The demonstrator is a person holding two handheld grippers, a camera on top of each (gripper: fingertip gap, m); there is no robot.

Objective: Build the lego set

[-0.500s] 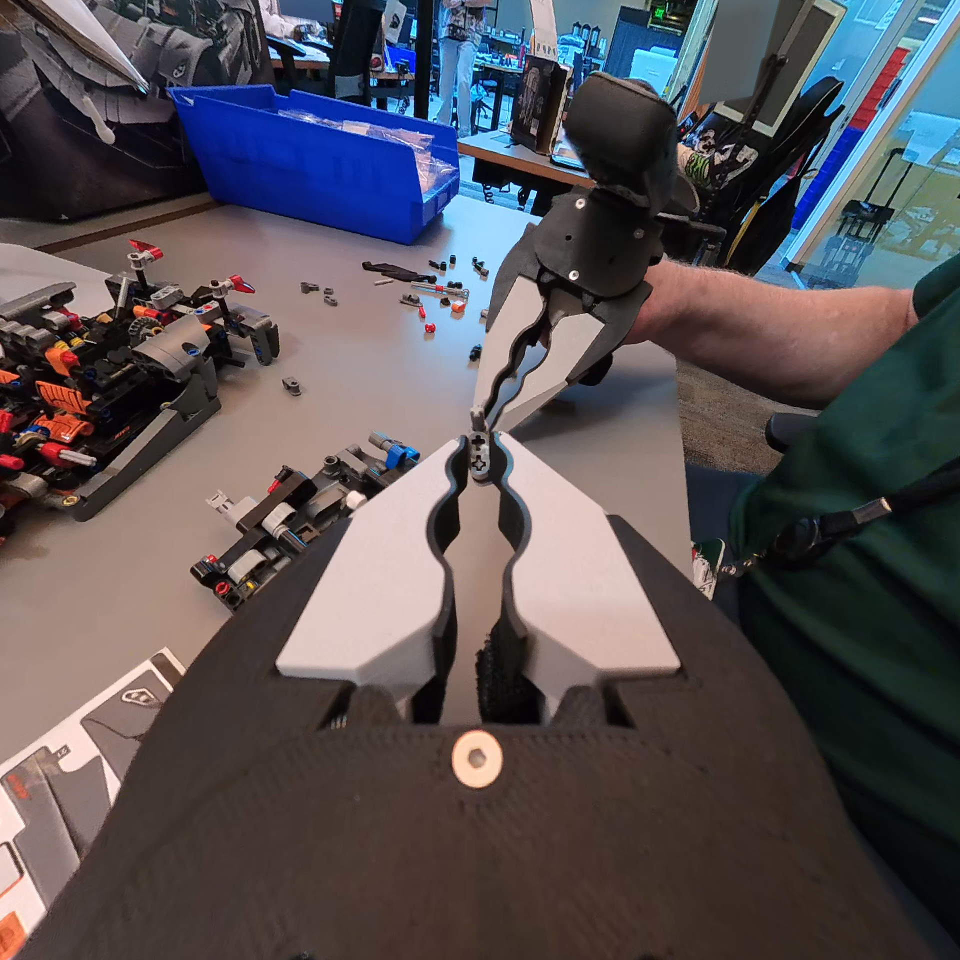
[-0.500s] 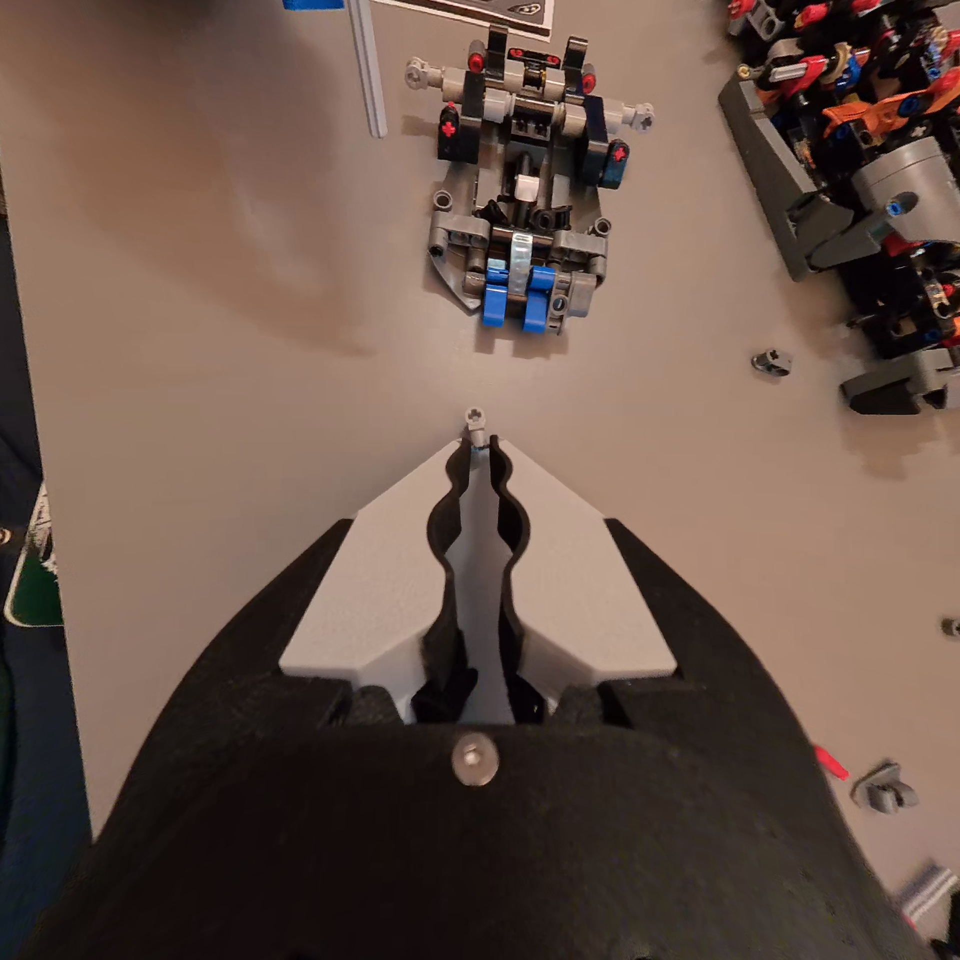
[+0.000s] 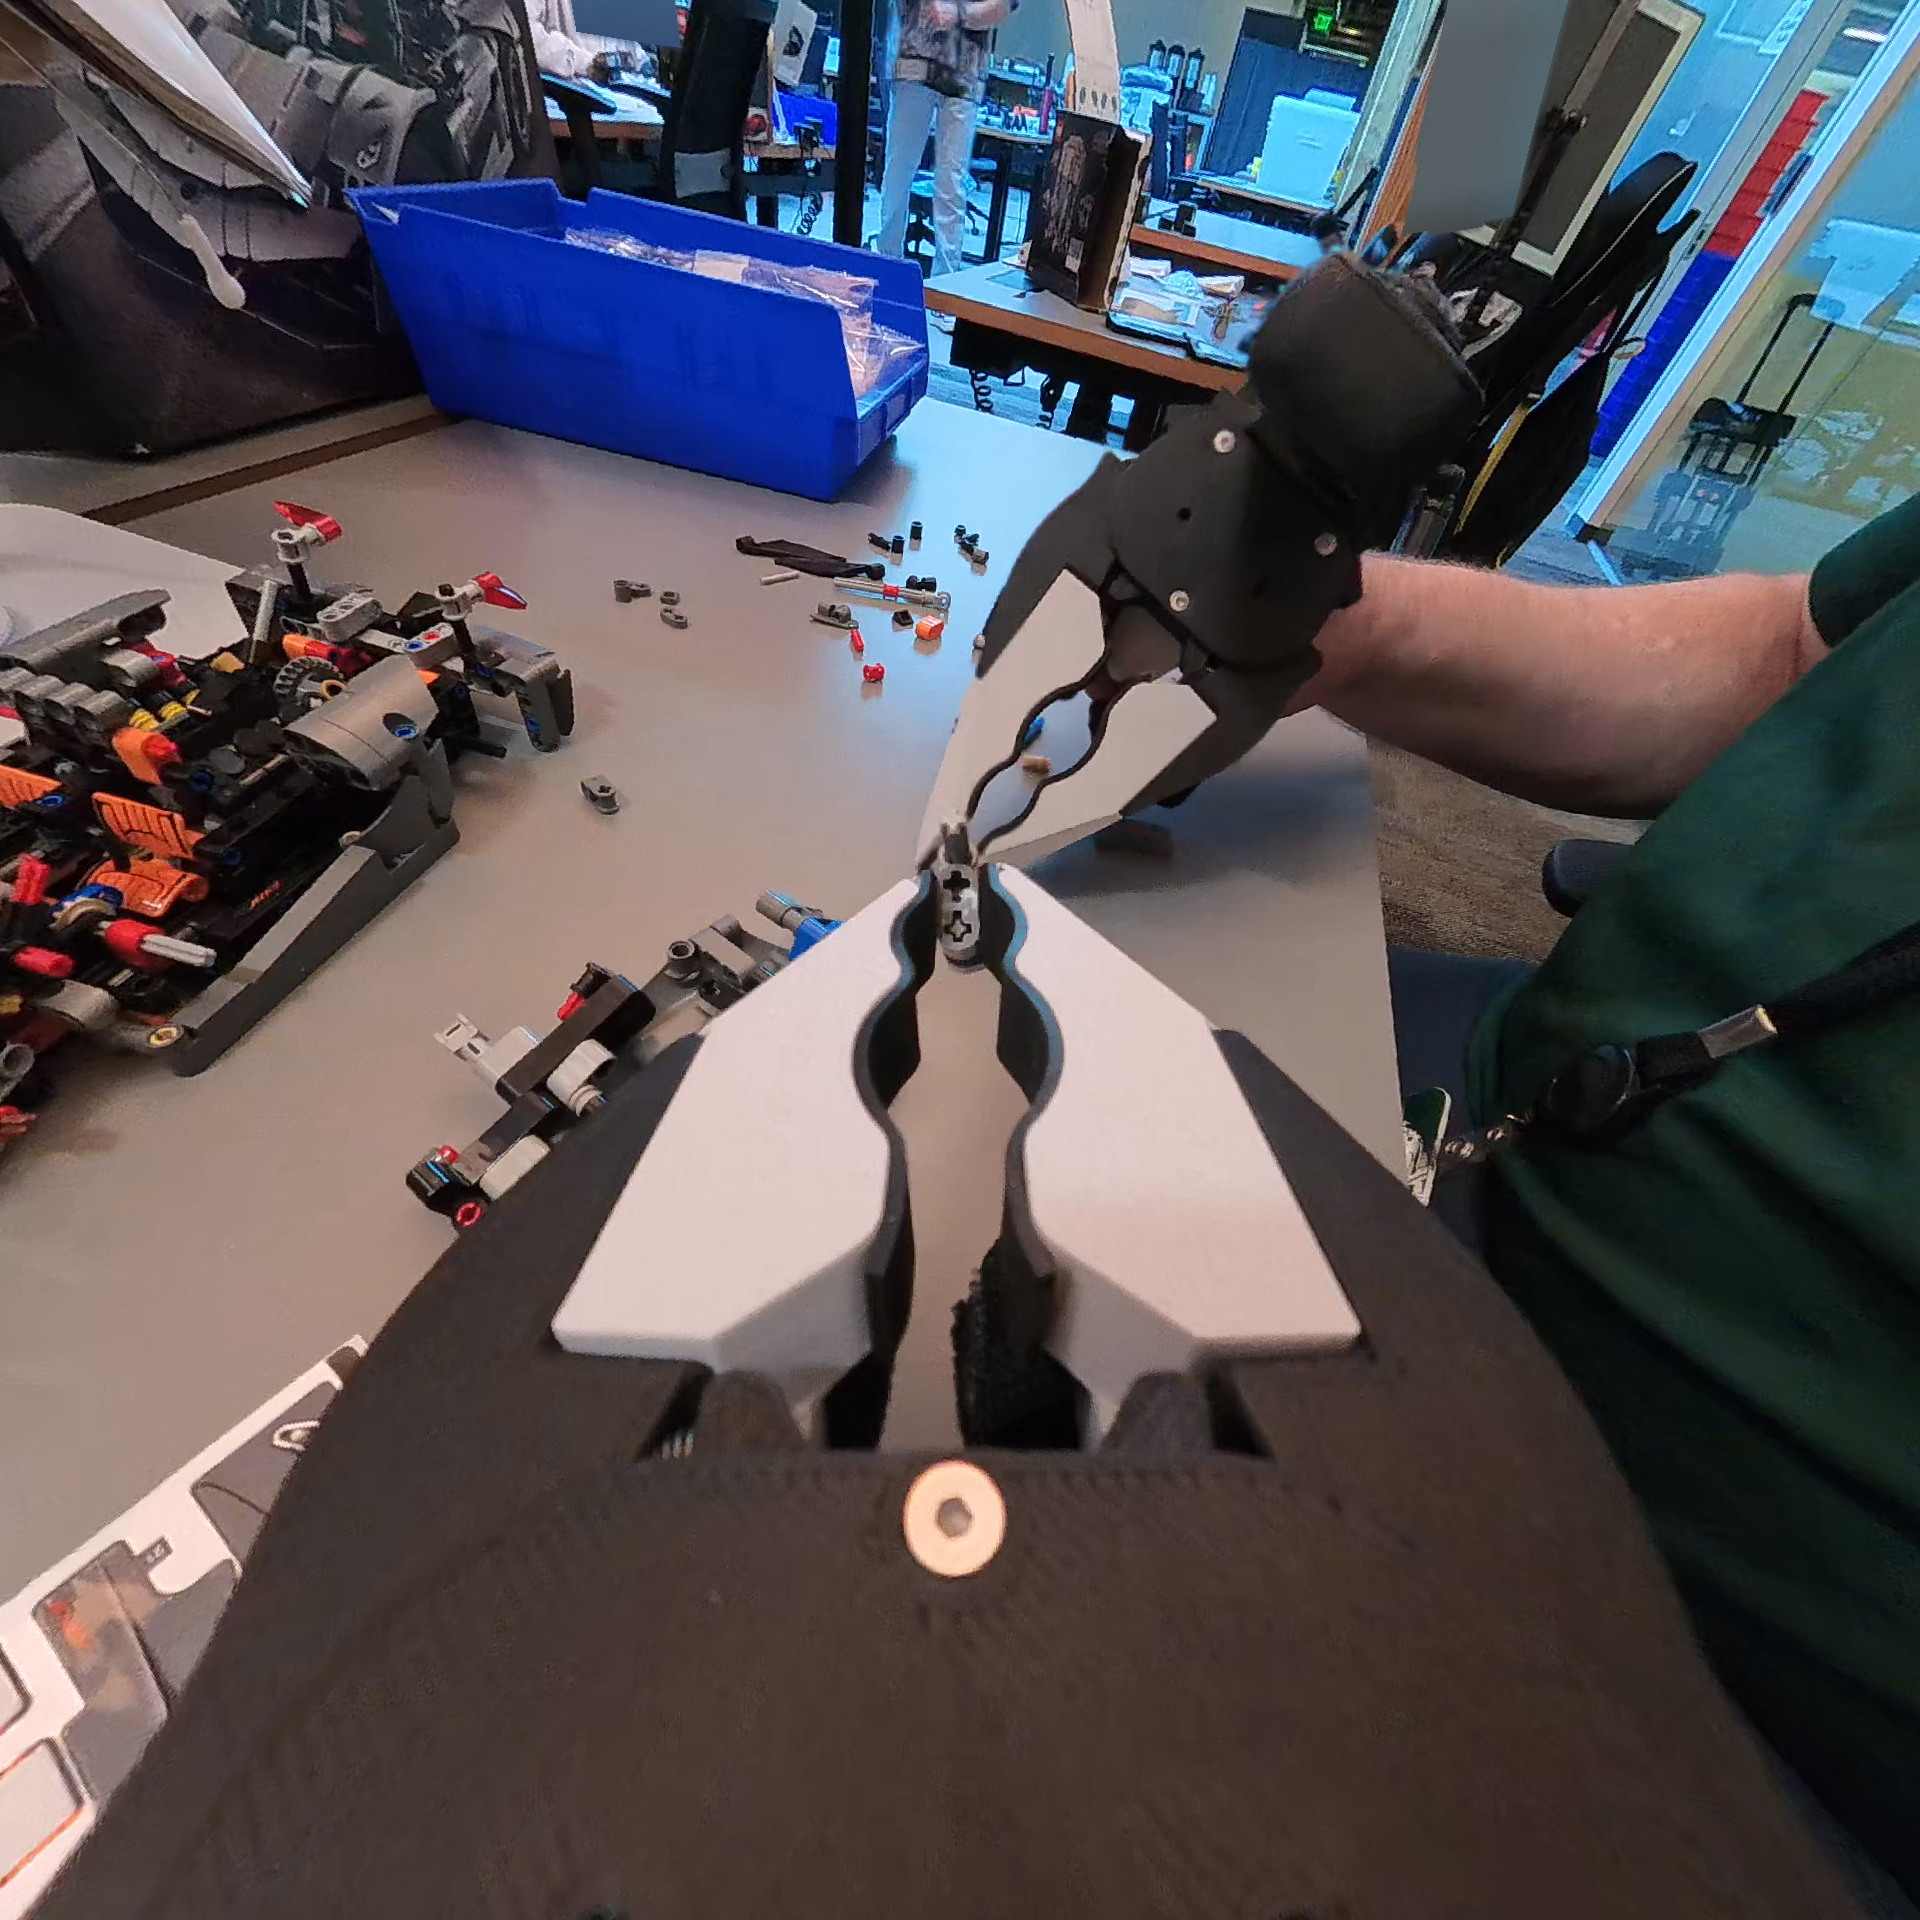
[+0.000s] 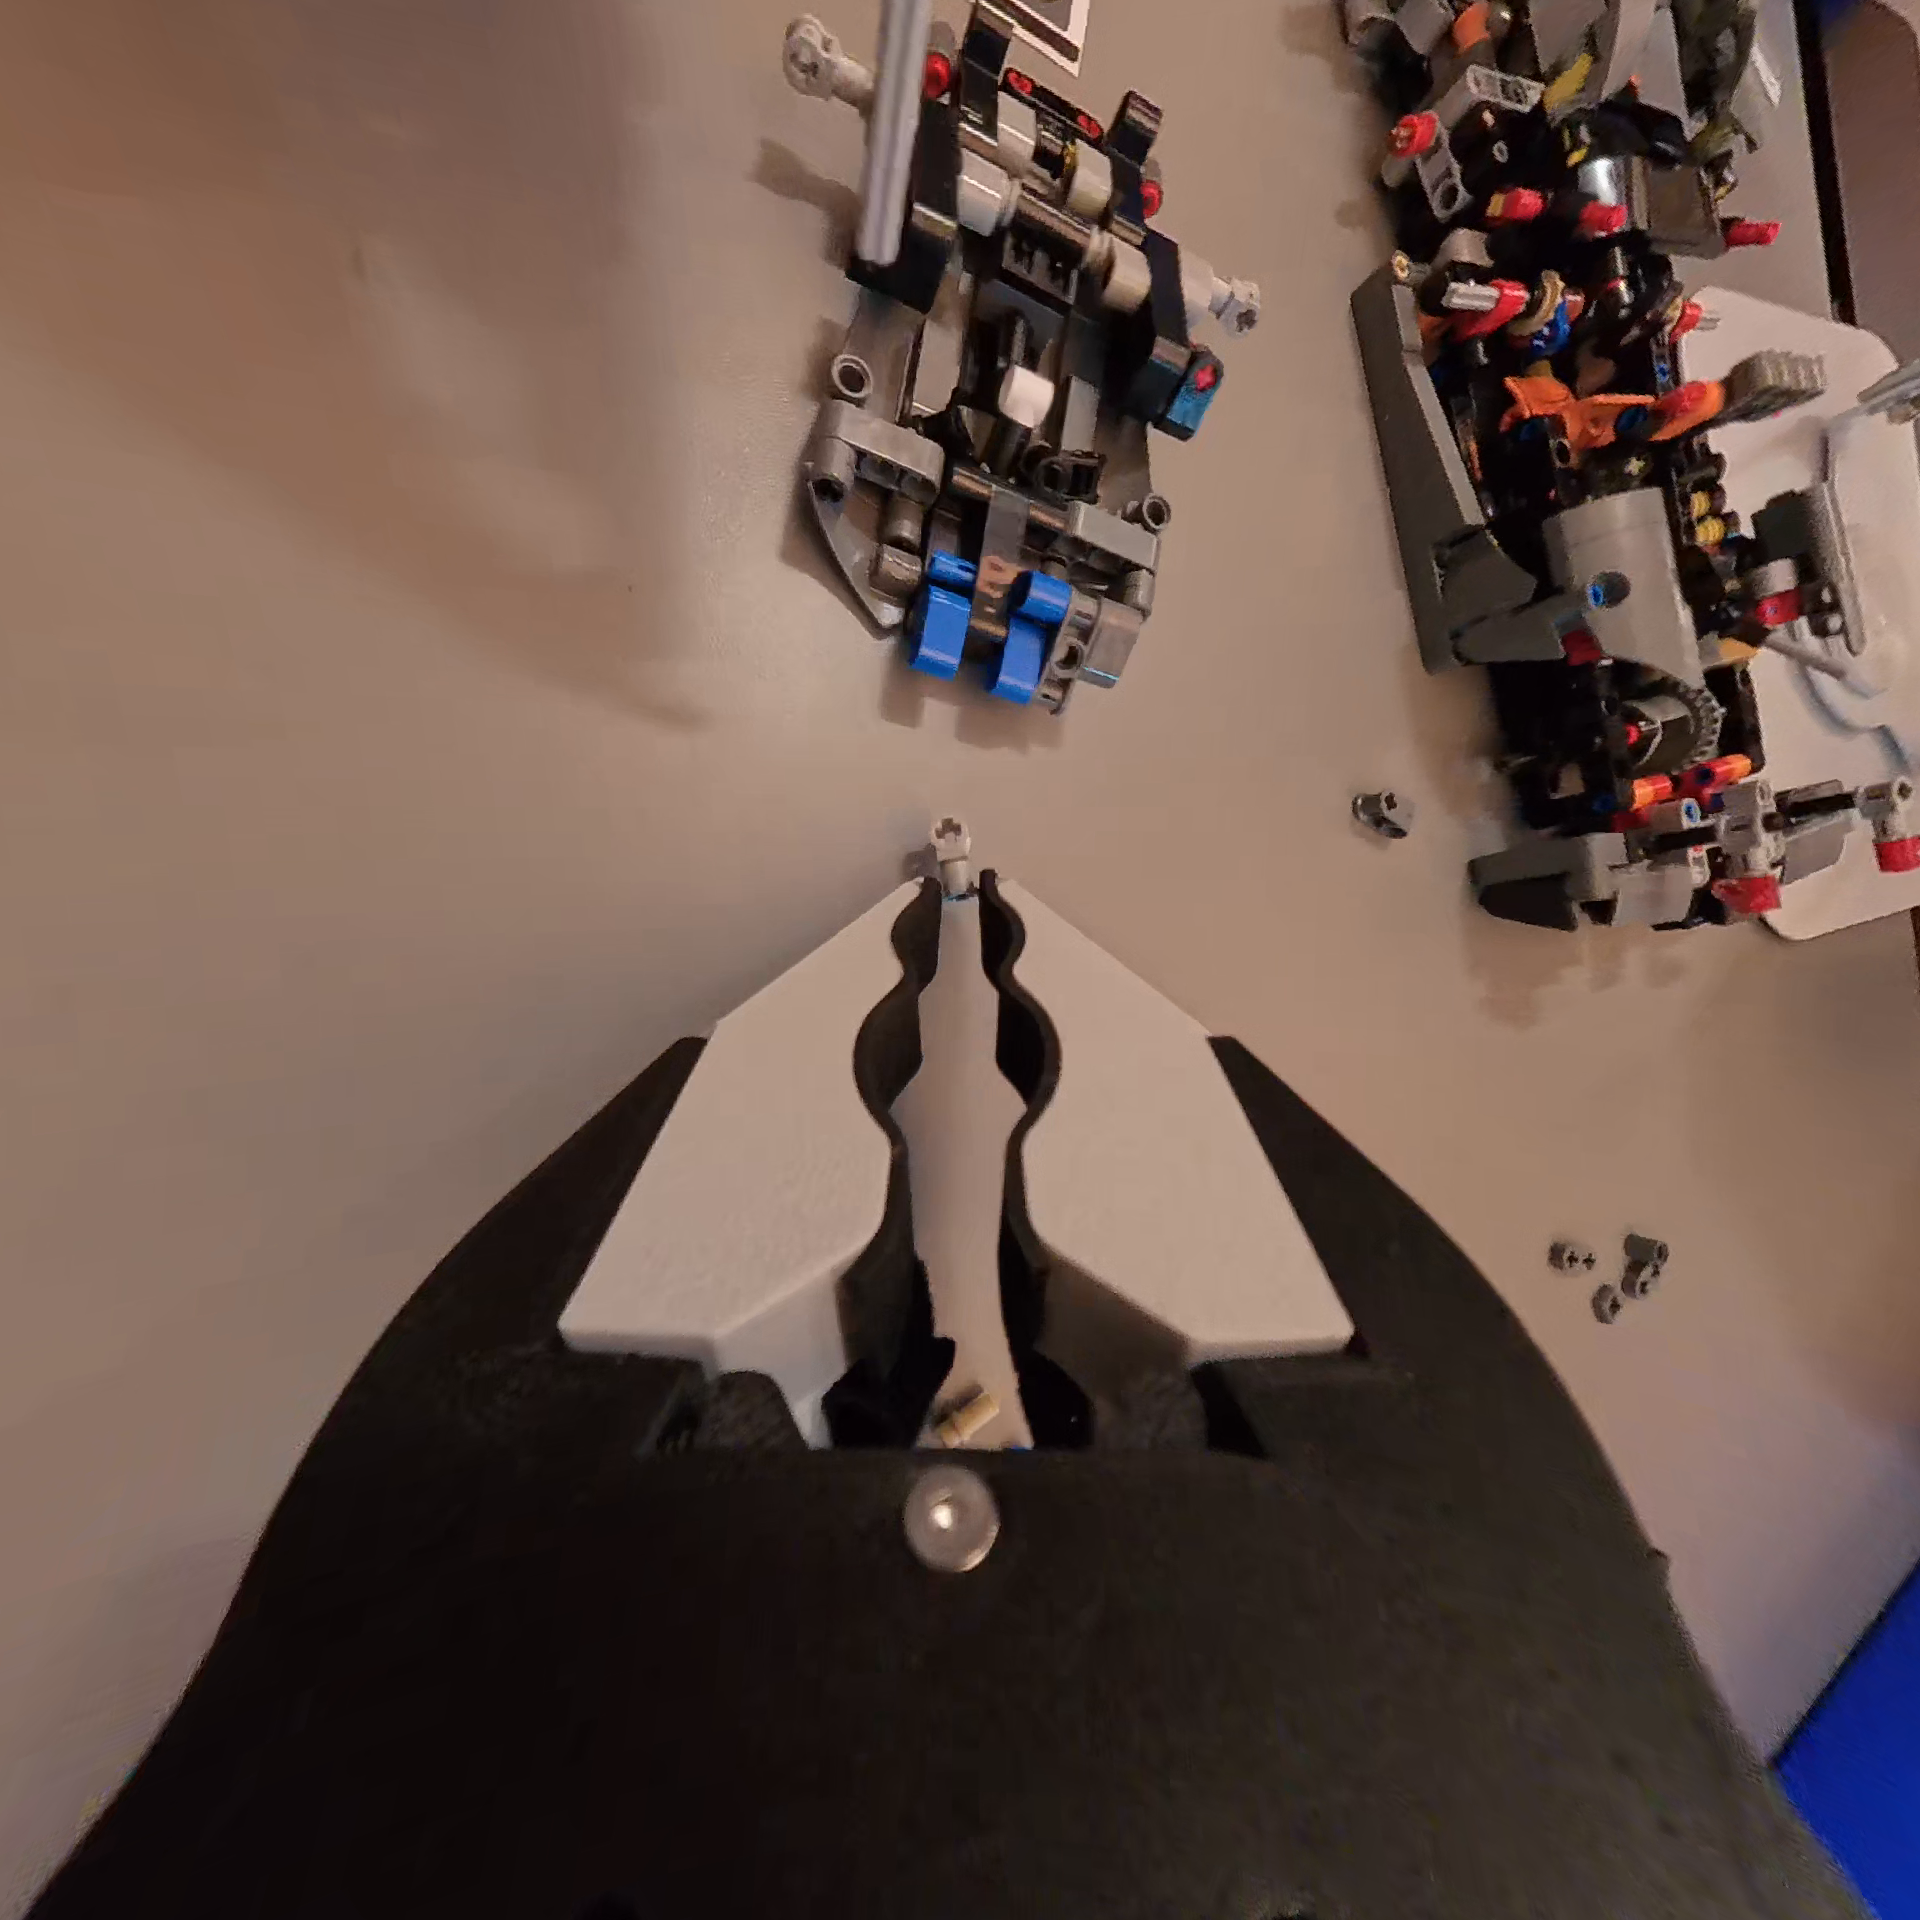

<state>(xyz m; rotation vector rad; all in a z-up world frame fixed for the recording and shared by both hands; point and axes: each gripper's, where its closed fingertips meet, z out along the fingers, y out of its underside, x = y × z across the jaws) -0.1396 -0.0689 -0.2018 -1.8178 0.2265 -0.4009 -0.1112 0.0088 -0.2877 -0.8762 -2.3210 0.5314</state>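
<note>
Your left gripper pinches a small grey cross-hole connector piece at its fingers' tips, and your right gripper holds a small light-grey pin piece the same way, both above the grey surface. Compared with half a second ago, the right gripper has swung to a shallower angle while tips stay touching. Judgement: the two parts are being mated, not yet seated; the grey-black-blue sub-assembly waits below.
</note>
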